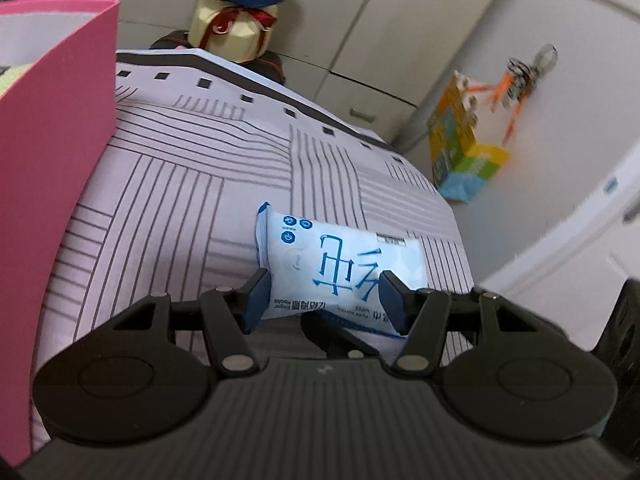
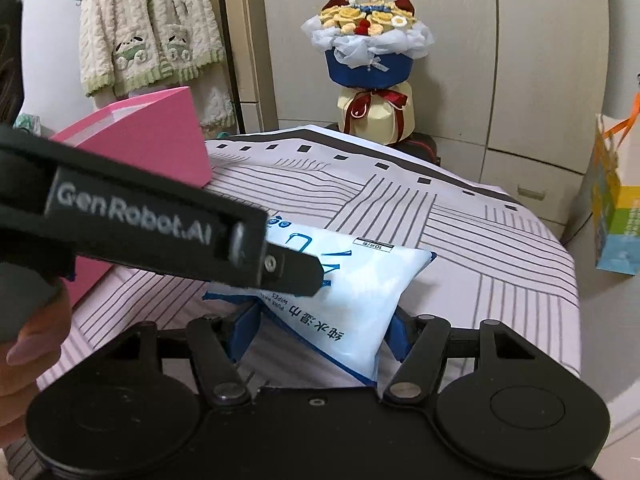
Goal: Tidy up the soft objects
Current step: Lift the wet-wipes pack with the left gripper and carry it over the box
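Right gripper (image 2: pixel 320 332) has both blue pads pressed against the sides of a pale blue wipes pack (image 2: pixel 352 280), which bulges between them above the striped cloth (image 2: pixel 480 240). Left gripper (image 2: pixel 294 270), marked GenRobot.AI, crosses from the left onto the pack's top. Pink box (image 2: pixel 160 140) stands behind it.

Wipes pack (image 1: pixel 344 268) lies on desk (image 1: pixel 180 184), near its front-right part. Left gripper (image 1: pixel 324 296) fingers (image 1: pixel 256 292) either side of pack's near end; right gripper (image 2: pixel 320 328) fingers (image 2: pixel 244 330) flank same pack from other view. Left gripper body crosses above pack in right wrist view. Box (image 1: pixel 52 152) on desk at left, behind-left of pack. Bouquet (image 2: pixel 370 60) behind desk's far edge. Bag (image 1: pixel 460 148) off desk to right. Cardigan (image 2: pixel 148 28) hangs behind box, far left.
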Demonstrator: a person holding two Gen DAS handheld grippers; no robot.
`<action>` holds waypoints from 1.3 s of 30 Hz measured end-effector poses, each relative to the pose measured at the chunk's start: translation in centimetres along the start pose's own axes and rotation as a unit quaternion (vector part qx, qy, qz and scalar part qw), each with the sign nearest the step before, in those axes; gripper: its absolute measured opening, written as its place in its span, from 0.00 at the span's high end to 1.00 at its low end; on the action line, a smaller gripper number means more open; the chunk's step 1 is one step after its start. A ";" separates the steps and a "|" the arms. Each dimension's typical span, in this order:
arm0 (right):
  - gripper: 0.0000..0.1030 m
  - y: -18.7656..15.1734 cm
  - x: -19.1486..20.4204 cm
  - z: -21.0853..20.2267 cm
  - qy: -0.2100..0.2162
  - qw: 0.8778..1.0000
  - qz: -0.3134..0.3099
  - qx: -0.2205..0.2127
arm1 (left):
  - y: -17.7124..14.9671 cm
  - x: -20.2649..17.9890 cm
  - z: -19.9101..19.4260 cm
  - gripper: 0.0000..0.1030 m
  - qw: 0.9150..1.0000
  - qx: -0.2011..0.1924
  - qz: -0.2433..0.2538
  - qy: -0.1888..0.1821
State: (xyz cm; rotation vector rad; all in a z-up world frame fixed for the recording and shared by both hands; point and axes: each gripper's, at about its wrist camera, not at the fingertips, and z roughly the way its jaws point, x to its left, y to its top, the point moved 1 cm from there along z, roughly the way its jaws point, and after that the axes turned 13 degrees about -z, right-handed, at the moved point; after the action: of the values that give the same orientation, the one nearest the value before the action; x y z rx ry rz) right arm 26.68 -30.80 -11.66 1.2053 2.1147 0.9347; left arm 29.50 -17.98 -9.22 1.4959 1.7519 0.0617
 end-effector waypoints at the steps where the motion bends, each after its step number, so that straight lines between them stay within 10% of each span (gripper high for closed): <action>1: 0.33 -0.2 0.4 -0.6 -0.004 1.000 -0.003 -0.001 | -0.4 -0.2 -0.4 0.45 1.000 0.002 0.009 0.000; 21: 0.34 -2.4 8.0 -10.5 -0.026 0.999 0.008 0.020 | -6.3 0.7 -10.4 0.45 0.993 0.064 0.089 -0.048; 39: 0.35 1.4 18.0 -20.1 -0.062 0.993 -0.083 -0.052 | -8.7 3.5 -24.9 0.44 0.981 -0.013 0.164 -0.098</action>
State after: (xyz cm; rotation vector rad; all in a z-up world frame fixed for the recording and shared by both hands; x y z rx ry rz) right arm 4.56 -20.62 0.02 0.9925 2.0081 0.8607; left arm 7.85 -6.43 1.06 1.6984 1.3328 0.1029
